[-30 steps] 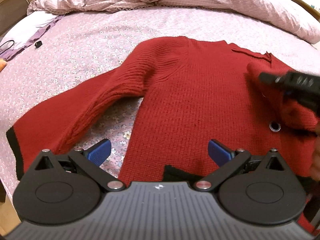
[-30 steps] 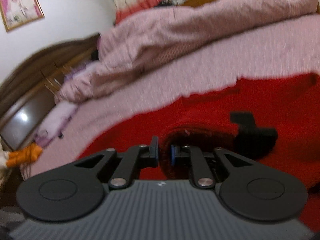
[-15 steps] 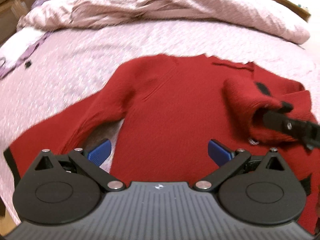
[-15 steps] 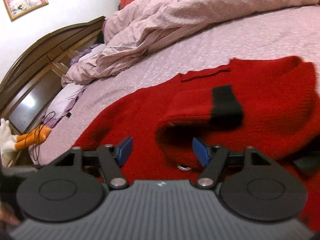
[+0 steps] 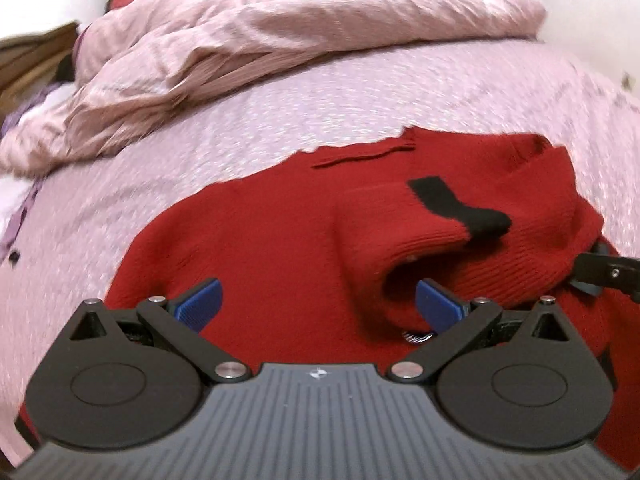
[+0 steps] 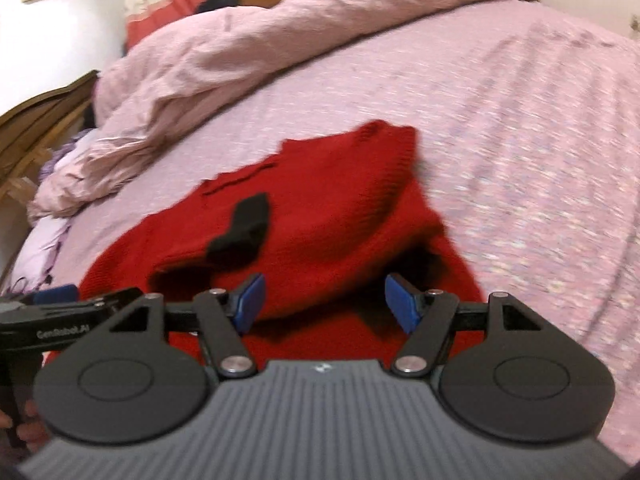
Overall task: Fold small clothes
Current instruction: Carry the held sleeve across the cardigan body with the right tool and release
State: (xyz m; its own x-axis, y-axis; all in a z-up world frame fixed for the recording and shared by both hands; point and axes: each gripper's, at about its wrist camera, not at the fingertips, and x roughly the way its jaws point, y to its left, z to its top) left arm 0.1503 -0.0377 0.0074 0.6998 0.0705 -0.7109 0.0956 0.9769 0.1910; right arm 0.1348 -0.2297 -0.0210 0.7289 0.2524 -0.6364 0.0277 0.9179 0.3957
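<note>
Pink floral sheets cover the bed (image 6: 540, 128), with a rumpled pink duvet (image 5: 248, 40) heaped along its far side against a wooden headboard (image 6: 36, 120). On the sheet lies a red knitted sweater (image 5: 272, 240), one sleeve folded across its body so the black cuff (image 5: 452, 204) rests on the chest. The left tongs (image 5: 318, 306) hang over the sweater's lower part, jaws spread wide with nothing between them. The right tongs (image 6: 324, 302) hover above the folded sleeve, jaws likewise apart and gripping nothing. Both views are blurred.
</note>
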